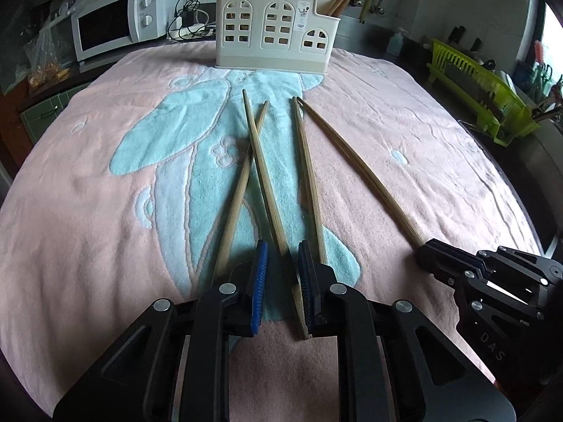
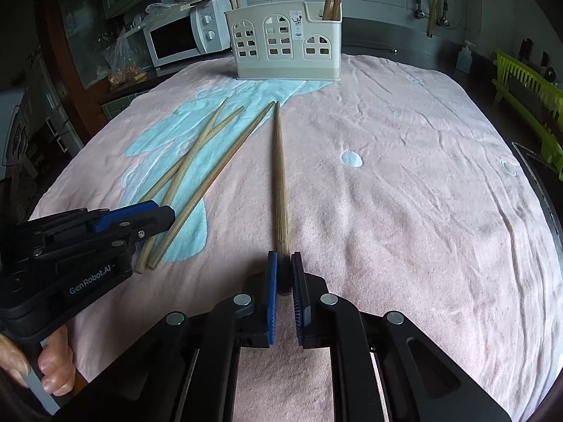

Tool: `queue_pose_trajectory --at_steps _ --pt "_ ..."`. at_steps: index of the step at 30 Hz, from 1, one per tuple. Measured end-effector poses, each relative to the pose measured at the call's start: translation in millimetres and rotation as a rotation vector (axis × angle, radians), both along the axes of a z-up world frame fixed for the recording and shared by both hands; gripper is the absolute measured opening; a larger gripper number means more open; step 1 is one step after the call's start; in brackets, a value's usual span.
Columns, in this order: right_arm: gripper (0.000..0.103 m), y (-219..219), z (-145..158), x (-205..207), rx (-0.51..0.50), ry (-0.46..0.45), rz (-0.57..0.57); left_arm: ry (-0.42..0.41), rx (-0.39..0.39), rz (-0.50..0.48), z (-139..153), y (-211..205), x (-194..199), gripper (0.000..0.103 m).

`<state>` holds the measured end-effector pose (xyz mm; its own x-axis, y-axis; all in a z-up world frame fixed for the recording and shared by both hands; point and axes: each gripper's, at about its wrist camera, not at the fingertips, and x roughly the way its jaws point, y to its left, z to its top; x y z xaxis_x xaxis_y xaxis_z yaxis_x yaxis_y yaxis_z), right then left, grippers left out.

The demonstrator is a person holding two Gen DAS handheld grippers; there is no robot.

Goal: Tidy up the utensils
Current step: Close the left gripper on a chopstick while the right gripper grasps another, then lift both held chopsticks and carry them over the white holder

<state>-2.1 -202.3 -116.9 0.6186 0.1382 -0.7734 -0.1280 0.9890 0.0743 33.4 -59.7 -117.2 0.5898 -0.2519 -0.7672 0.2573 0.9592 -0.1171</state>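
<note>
Pink towel point(image 2: 404, 193), right gripper point(image 2: 283, 274) clenched on chopstick point(image 2: 280, 176) (left gripper point(image 1: 281, 260) fingers parted).

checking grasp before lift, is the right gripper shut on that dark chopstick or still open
Shut on it: the right gripper has both blue pads pressed against the thick end of the dark chopstick, which lies flat on the pink towel.

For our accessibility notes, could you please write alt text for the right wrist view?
The right claw closes on the thick end of a dark chopstick lying on a pink towel. To its left, the left claw reaches over three paler chopsticks; a cream utensil holder stands behind.
</note>
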Motion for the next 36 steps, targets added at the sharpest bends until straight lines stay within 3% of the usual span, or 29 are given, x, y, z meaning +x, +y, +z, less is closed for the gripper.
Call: queue_pose_trajectory --at_steps 7,14,27,36 --pt "0.01 6 0 7 -0.021 -0.011 0.006 -0.018 0.045 0.01 1 -7 1 0.013" --pt "0.007 0 8 3 0.006 -0.033 0.015 0.017 -0.032 -0.001 4 8 5 0.005" --pt "0.007 -5 100 -2 0.021 -0.286 0.042 -0.18 -0.099 0.004 76 31 6 0.005" --pt "0.007 -10 141 39 0.066 -0.35 0.058 -0.275 -0.159 0.048 110 52 43 0.006"
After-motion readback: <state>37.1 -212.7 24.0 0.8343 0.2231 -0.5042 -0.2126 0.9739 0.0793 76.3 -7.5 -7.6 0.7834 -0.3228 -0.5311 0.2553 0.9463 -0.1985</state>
